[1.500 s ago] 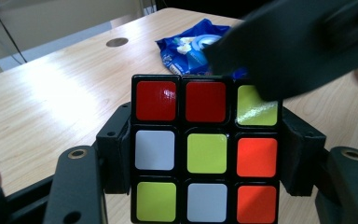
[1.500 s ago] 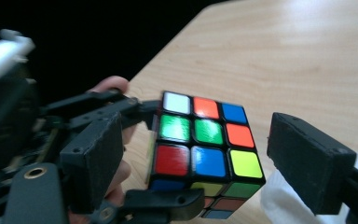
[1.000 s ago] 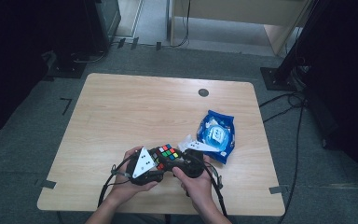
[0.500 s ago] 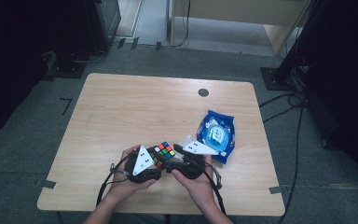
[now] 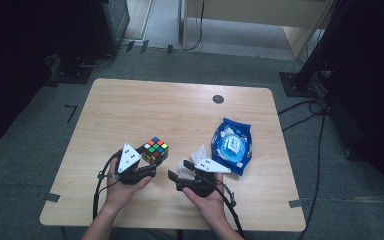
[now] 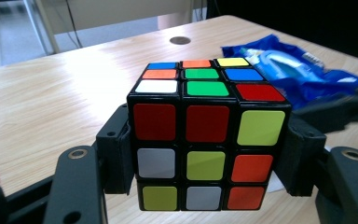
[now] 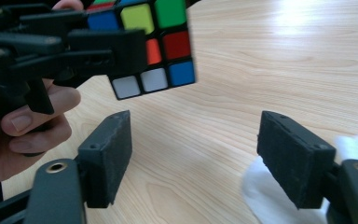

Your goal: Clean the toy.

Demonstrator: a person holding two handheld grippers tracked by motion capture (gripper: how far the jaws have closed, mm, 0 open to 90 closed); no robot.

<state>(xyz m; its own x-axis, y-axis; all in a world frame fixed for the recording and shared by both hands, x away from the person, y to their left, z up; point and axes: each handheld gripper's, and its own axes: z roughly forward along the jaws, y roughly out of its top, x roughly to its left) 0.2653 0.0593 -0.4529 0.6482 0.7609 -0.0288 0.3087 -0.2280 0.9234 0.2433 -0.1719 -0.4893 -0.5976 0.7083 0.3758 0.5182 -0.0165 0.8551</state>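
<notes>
Left claw (image 6: 205, 154) clamps the cube (image 6: 205, 140) (held off the table); right claw (image 7: 205, 158), just opening, holds nothing.

The high view is dim and soft, its corners falling to near black, while the bench (image 5: 180, 115) sits evenly lit from above. In both gripper views a pale glare streaks the wood at the far side. The cube (image 6: 205, 140) is sharp in the left gripper view; its edge blurs in the right one.
</notes>
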